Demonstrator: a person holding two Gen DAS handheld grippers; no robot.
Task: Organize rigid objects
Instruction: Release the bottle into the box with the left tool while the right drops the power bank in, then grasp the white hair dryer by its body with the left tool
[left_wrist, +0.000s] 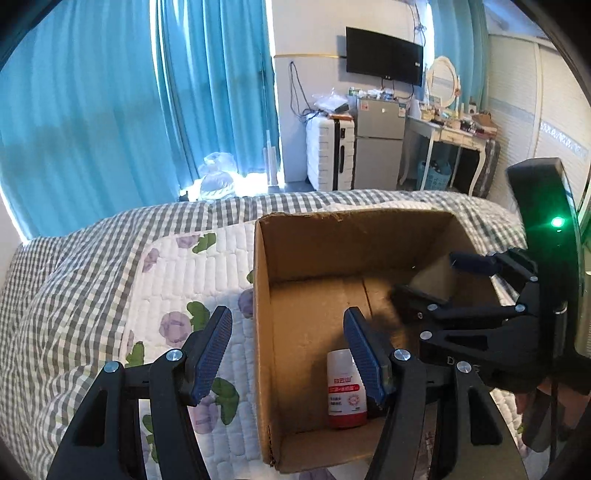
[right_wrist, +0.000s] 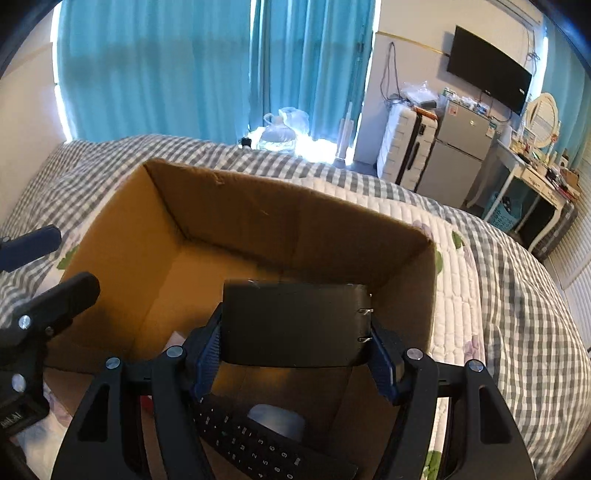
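Observation:
An open cardboard box (left_wrist: 354, 243) stands on the bed; it also shows in the right wrist view (right_wrist: 258, 206). My right gripper (right_wrist: 295, 350) is shut on a flat black box-like object (right_wrist: 295, 325) and holds it over the box's inside. In the left wrist view the right gripper (left_wrist: 436, 280) reaches into the box from the right. My left gripper (left_wrist: 291, 354) is open and empty, straddling the box's left wall. A white and red bottle (left_wrist: 345, 391) lies on the box floor. A black remote control (right_wrist: 255, 446) lies in the box beneath the right gripper.
The bed has a grey checked cover (left_wrist: 55, 295) and a white floral quilt (left_wrist: 192, 273). Beyond it hang blue curtains (left_wrist: 110, 110), with a white suitcase (left_wrist: 328, 151), a small fridge (left_wrist: 380, 136) and a cluttered dressing table (left_wrist: 454, 129) behind.

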